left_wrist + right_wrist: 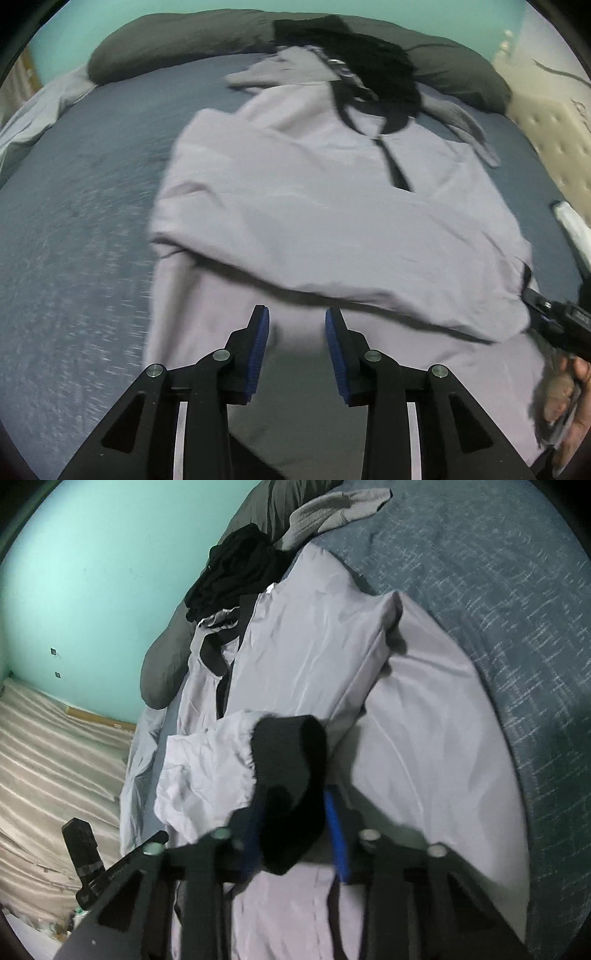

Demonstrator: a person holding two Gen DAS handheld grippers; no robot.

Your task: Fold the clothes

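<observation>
The pale lilac jacket lies spread along the blue bed, collar toward the grey pillow, one side already turned in over the body; so this looks mid-fold, with a sleeve being carried across and the lengthwise folds, by my reckoning, yet to come; the left gripper hovers over the near hem, fingers parted and empty; the right gripper has its fingers closed on the black cuff of the sleeve, lifted above the jacket; only the right wrist view shows that grip, the left catching just the tool and a hand at its edge; the left view alone shows the whole spread and the black garment heaped by the collar.
</observation>
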